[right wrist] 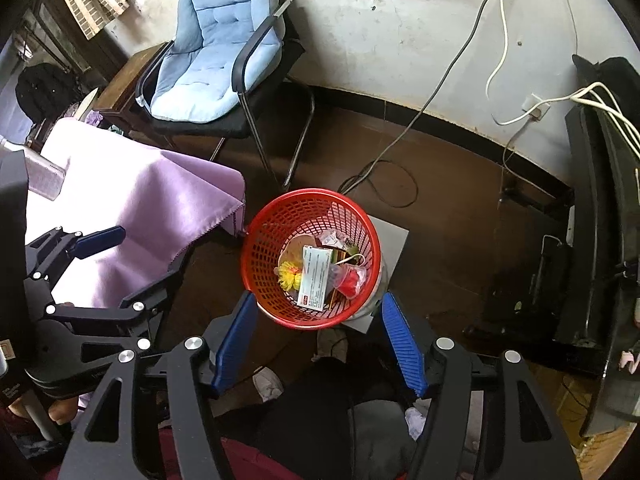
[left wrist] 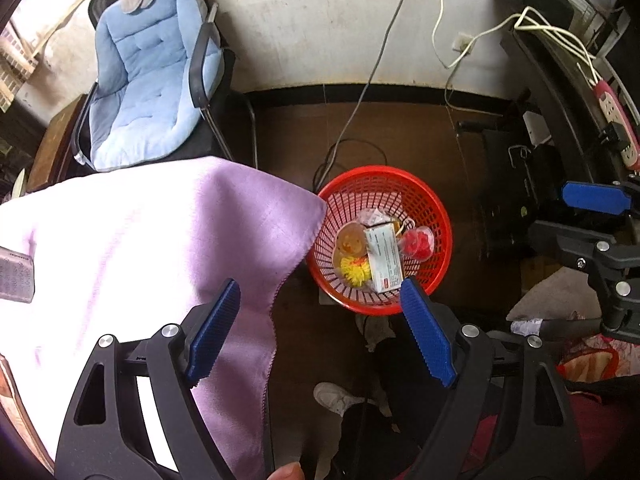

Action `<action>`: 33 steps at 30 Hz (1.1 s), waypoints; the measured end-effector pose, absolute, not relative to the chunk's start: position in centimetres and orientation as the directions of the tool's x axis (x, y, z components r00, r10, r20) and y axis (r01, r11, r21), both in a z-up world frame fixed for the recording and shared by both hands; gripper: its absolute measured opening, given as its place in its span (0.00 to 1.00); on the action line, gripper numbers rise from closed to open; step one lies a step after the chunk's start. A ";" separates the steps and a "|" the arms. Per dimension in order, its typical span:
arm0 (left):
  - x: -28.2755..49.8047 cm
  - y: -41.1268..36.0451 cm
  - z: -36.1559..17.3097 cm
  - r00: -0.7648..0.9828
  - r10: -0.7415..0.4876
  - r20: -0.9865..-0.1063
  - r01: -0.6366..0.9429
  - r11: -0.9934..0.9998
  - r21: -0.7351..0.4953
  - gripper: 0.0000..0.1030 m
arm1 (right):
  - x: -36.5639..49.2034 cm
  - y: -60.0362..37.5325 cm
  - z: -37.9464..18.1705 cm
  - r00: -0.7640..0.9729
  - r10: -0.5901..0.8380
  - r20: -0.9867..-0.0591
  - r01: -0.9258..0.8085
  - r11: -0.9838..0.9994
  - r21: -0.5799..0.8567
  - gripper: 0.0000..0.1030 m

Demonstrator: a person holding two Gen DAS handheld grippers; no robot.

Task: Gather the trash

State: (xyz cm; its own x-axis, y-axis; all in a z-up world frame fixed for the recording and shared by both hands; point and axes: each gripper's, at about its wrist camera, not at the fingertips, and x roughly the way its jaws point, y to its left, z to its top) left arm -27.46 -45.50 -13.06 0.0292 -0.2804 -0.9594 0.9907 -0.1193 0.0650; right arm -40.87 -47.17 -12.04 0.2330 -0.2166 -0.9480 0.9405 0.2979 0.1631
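A red mesh basket [left wrist: 438,216] [right wrist: 256,264] stands on the brown floor beside a table draped in purple cloth [left wrist: 160,240] [right wrist: 160,200]. Inside lie a white carton [left wrist: 384,260] [right wrist: 316,276], a yellow pompom [left wrist: 354,271] [right wrist: 289,274] and a clear cup with something red [left wrist: 418,245] [right wrist: 352,280]. My left gripper [left wrist: 320,332] [right wrist: 140,256] hangs open over the table's edge, nothing between its blue pads. My right gripper [right wrist: 320,340] [left wrist: 560,214] is open and empty above the basket's near rim. A silvery packet [left wrist: 16,276] [right wrist: 44,178] lies on the cloth at the far left.
A black chair with a blue cushion [left wrist: 140,80] [right wrist: 216,48] stands behind the table. Cables [left wrist: 360,92] [right wrist: 384,184] trail down the wall onto the floor. Dark furniture with a pink power strip [left wrist: 616,120] is on the right. The person's white shoe [left wrist: 336,398] is below.
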 end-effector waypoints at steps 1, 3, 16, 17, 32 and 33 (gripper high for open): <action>-27.4 -45.5 -12.9 0.028 -0.286 -0.958 0.991 -0.118 0.064 0.77 | -40.8 -47.0 -11.8 0.232 -0.221 -0.947 0.941 0.299 0.160 0.62; -27.3 -45.3 -12.8 0.025 -0.293 -0.956 0.991 -0.116 0.062 0.77 | -40.7 -46.8 -11.7 0.227 -0.225 -0.948 0.940 0.303 0.154 0.62; -26.9 -44.8 -12.3 0.013 -0.318 -0.948 0.992 -0.114 0.051 0.78 | -39.8 -45.9 -10.6 0.206 -0.243 -0.948 0.937 0.329 0.119 0.62; -26.9 -44.7 -12.3 0.012 -0.319 -0.948 0.992 -0.114 0.051 0.78 | -39.6 -45.9 -10.6 0.204 -0.244 -0.948 0.937 0.329 0.117 0.62; -26.7 -44.7 -12.4 0.011 -0.319 -0.948 0.992 -0.117 0.051 0.78 | -39.6 -45.8 -10.5 0.199 -0.242 -0.950 0.938 0.328 0.113 0.62; -26.6 -44.7 -12.4 0.010 -0.319 -0.948 0.992 -0.117 0.050 0.78 | -39.5 -45.8 -10.5 0.200 -0.243 -0.949 0.938 0.329 0.113 0.62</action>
State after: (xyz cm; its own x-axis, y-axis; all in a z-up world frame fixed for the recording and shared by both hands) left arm -26.63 -44.74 -12.38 0.0098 -0.3194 -0.9476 0.9918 -0.1173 0.0498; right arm -39.54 -45.79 -10.54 0.1999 -0.2426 -0.9493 0.9376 0.3286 0.1135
